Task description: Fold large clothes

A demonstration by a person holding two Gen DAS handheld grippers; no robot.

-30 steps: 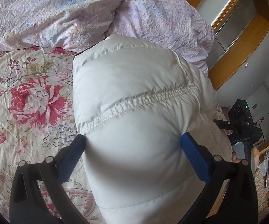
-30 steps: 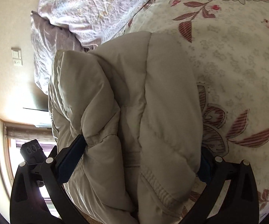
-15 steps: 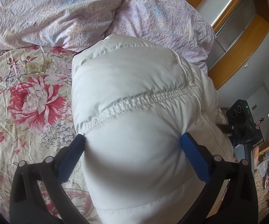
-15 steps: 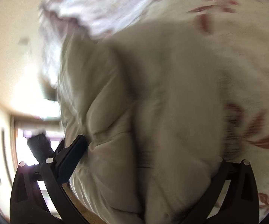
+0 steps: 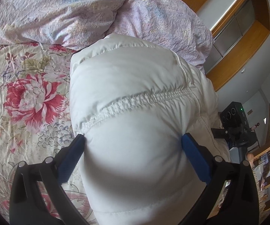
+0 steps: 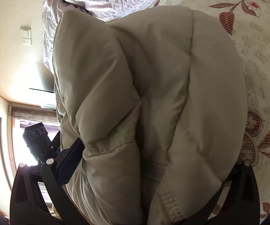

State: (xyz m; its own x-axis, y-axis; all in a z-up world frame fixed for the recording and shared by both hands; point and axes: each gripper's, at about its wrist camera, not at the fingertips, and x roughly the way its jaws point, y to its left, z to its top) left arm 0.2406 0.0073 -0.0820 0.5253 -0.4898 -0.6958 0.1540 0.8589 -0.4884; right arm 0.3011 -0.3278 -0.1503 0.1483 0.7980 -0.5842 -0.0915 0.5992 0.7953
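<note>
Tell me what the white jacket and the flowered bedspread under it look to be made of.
The white jacket: probably padded synthetic shell, smooth with faint sheen; puffy quilted sections and a gathered elastic seam show. The flowered bedspread: seemingly thin woven cotton, matte, finely creased, with a printed pattern.

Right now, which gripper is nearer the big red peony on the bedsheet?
Left. The left gripper clamps the white puffer jacket with the red peony just past its left finger; the right gripper grips the jacket's far side, away from the flower.

The left tool (image 5: 133, 140) and the right tool (image 6: 153, 150) each have both fingers spread wide, pressing into padded fabric.
</note>
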